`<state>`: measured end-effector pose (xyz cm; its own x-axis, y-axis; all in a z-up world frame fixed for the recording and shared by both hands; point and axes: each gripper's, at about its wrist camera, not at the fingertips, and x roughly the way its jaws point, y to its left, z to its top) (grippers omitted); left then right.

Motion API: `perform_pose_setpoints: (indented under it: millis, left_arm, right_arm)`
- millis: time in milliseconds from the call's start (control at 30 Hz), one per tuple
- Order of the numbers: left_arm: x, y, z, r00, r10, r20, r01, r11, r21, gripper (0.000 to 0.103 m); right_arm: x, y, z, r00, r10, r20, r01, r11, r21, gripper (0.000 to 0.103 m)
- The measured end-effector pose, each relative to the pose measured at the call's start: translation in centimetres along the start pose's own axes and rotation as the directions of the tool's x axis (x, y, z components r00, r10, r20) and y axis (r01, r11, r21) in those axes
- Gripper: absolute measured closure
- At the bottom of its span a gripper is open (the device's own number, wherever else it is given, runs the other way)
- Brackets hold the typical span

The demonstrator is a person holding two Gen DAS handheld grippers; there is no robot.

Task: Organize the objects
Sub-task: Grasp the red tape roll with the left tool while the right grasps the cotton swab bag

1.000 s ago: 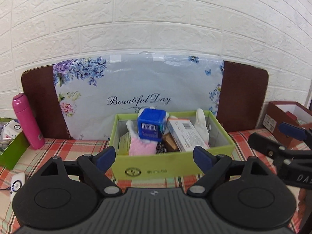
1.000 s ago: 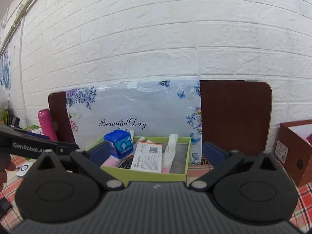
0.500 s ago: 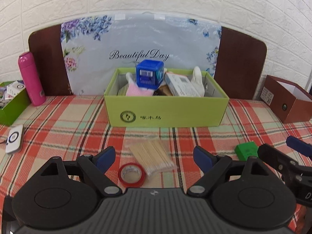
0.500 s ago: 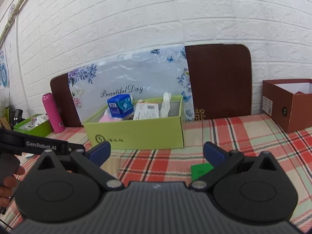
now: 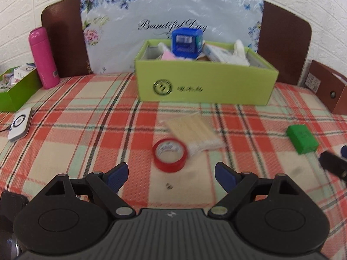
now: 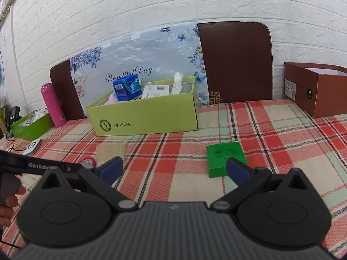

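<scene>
White brick wall backs a plaid-clothed surface (image 5: 91,134). Ahead of both grippers, a lime-green cardboard box (image 5: 203,86) holds a blue cube-shaped box (image 5: 187,41), a white carton and pale gloves. The left gripper (image 5: 171,174) is spread, empty, a red tape roll (image 5: 170,154) and bagged wooden sticks (image 5: 193,130) just beyond. The right gripper (image 6: 174,169), spread too, has a flat green box (image 6: 224,156) by its right finger; only its view shows the open brown box (image 6: 318,91) fully.

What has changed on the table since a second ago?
Both tools tipped downward toward the tablecloth; nothing was picked up or released. The left tool, open, now faces the red tape roll; the right tool, open, faces the green block. The green box and its contents stayed put.
</scene>
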<state>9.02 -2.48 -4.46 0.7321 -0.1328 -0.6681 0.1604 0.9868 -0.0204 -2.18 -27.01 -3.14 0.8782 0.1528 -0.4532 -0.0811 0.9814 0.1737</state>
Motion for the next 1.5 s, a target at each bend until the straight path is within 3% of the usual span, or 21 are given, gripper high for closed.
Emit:
perform_pose_setpoints:
  millis: [167, 267, 300, 333, 400, 567, 733, 833, 933, 967, 1000, 1067, 1100, 1167, 1300, 1433, 1500]
  left_arm:
    - [2.4, 1.2, 0.2, 0.999, -0.036, -0.013, 0.035, 0.997, -0.065, 0.013]
    - [4.2, 1.0, 0.9, 0.999, -0.030, -0.017, 0.029, 0.998, -0.051, 0.013]
    - [4.8, 1.2, 1.0, 0.999, -0.026, -0.027, 0.024, 0.999, -0.049, 0.017]
    - [5.4, 1.5, 1.1, 0.998, -0.042, -0.039, 0.040, 0.998, -0.057, 0.039]
    - [5.4, 2.2, 1.3, 0.997, -0.069, -0.024, 0.068, 0.996, -0.062, 0.054]
    - [4.2, 4.7, 0.9, 0.994, -0.098, -0.045, 0.093, 0.990, -0.104, 0.054]
    - [2.9, 6.6, -0.1, 0.995, -0.088, -0.057, 0.081, 0.989, -0.123, 0.054]
    - [2.4, 7.8, -0.5, 0.995, -0.084, -0.061, 0.075, 0.988, -0.138, 0.054]
    - [2.3, 8.9, -0.6, 0.994, -0.084, -0.066, 0.072, 0.984, -0.161, 0.054]
    - [2.4, 9.1, -0.6, 0.994, -0.088, -0.067, 0.076, 0.983, -0.167, 0.054]
    - [2.4, 9.2, -0.6, 0.993, -0.093, -0.066, 0.081, 0.982, -0.172, 0.054]
    - [2.5, 9.2, -0.6, 0.992, -0.104, -0.066, 0.092, 0.982, -0.168, 0.055]
    - [2.6, 9.0, -0.5, 0.992, -0.112, -0.065, 0.100, 0.982, -0.160, 0.054]
    - [2.6, 8.4, -0.5, 0.988, -0.139, -0.065, 0.129, 0.981, -0.145, 0.054]
    - [2.3, 6.1, -0.6, 0.975, -0.211, -0.071, 0.204, 0.974, -0.098, 0.054]
    - [2.1, 1.8, -0.4, 0.951, -0.299, -0.082, 0.299, 0.954, -0.010, 0.054]
    - [2.3, -0.3, -0.4, 0.942, -0.321, -0.096, 0.325, 0.945, 0.031, 0.054]
  right_arm:
    - [0.6, 0.1, -0.3, 0.999, 0.017, -0.034, -0.017, 1.000, 0.016, 0.000]
    - [0.8, 0.6, -0.4, 0.998, 0.031, -0.048, -0.031, 1.000, 0.000, 0.000]
    - [0.9, 0.7, -0.4, 0.998, 0.032, -0.056, -0.032, 0.999, -0.004, 0.000]
    - [1.2, 1.0, -0.4, 0.997, 0.036, -0.064, -0.036, 0.999, -0.008, 0.000]
    - [1.9, 1.5, -0.3, 0.996, 0.043, -0.078, -0.045, 0.999, -0.021, 0.000]
    - [5.8, 4.3, -0.1, 0.986, 0.083, -0.142, -0.098, 0.990, -0.100, 0.012]
    - [12.3, 8.0, 0.4, 0.958, 0.157, -0.240, -0.179, 0.981, -0.073, 0.016]
    - [15.9, 10.0, 0.9, 0.947, 0.153, -0.282, -0.174, 0.983, -0.051, 0.016]
    - [17.7, 11.6, 1.0, 0.956, 0.116, -0.271, -0.143, 0.986, -0.083, 0.013]
    - [17.8, 11.9, 0.9, 0.958, 0.097, -0.269, -0.131, 0.985, -0.113, 0.025]
    - [17.7, 12.2, 0.7, 0.964, 0.069, -0.259, -0.113, 0.981, -0.158, 0.053]
    - [16.7, 12.4, 0.4, 0.968, 0.056, -0.243, -0.116, 0.964, -0.240, 0.072]
    - [16.0, 12.0, 0.3, 0.967, 0.069, -0.247, -0.131, 0.960, -0.247, 0.075]
    - [14.4, 11.1, -0.2, 0.966, 0.076, -0.247, -0.140, 0.958, -0.251, 0.076]
    - [10.0, 8.2, -1.7, 0.975, 0.012, -0.224, -0.074, 0.961, -0.268, 0.077]
    - [5.9, 4.8, -3.1, 0.974, -0.027, -0.225, -0.023, 0.976, -0.218, 0.077]
    - [4.6, 3.8, -3.7, 0.973, -0.033, -0.227, -0.011, 0.981, -0.192, 0.072]
